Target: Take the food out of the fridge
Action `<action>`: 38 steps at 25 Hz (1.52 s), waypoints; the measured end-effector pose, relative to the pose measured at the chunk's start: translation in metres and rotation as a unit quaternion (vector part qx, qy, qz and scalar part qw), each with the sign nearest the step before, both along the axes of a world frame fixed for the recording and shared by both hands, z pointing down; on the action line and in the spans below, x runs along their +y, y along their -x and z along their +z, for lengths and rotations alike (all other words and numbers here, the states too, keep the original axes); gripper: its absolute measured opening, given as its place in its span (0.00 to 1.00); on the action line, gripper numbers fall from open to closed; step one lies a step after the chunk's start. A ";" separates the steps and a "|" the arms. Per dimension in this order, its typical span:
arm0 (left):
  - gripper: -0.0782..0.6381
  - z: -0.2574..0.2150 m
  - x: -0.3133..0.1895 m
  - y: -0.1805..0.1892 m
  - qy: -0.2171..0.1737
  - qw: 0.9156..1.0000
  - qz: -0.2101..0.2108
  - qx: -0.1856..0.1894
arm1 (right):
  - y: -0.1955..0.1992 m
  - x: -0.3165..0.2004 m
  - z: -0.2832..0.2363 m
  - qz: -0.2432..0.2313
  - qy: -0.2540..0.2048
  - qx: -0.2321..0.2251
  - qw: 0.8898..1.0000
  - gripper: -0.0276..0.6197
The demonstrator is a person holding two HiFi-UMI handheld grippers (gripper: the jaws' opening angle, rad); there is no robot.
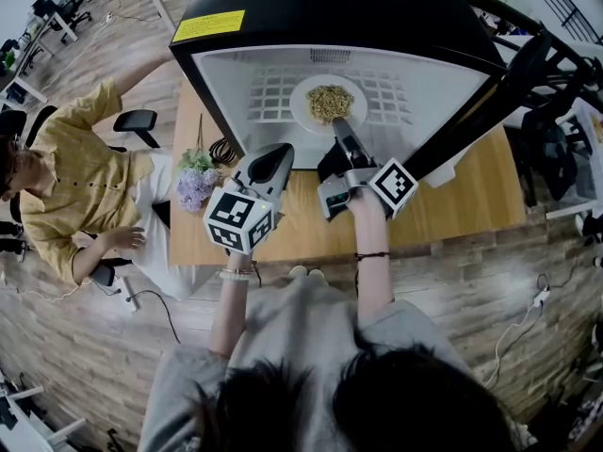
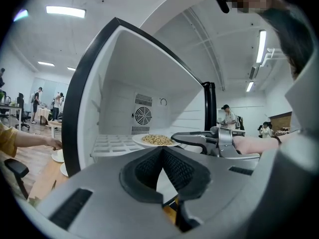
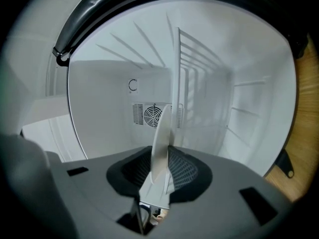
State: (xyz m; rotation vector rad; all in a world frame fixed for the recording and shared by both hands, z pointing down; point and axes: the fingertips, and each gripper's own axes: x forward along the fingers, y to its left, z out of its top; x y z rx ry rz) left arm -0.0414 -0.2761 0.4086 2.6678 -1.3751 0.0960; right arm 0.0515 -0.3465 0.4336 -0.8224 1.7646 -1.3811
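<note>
A white plate of pale brown food lies on the wire shelf inside the open black fridge. My right gripper reaches into the fridge and is shut on the plate's near rim. In the right gripper view the plate stands edge-on between the pads, with the right gripper rolled onto its side. The left gripper view shows the plate, the food and the right gripper. My left gripper hovers shut and empty in front of the fridge, left of the plate.
The fridge stands on a wooden table, its door swung open at the right. A bunch of lilac flowers and coiled cables lie left of the fridge. A person in a yellow shirt sits at the table's left.
</note>
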 end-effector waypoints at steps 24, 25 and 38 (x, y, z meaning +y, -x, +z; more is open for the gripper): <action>0.12 0.000 0.008 0.001 -0.001 1.000 0.009 0.000 | -0.008 0.016 -0.016 -0.032 -0.019 -0.080 0.996 0.17; 0.12 0.000 0.010 0.002 -0.001 1.000 0.010 0.002 | -0.009 0.017 -0.017 -0.034 -0.020 -0.081 0.996 0.17; 0.12 -0.012 0.030 -0.006 -0.010 0.999 0.046 0.008 | -0.022 0.046 -0.034 -0.066 -0.039 -0.091 0.993 0.17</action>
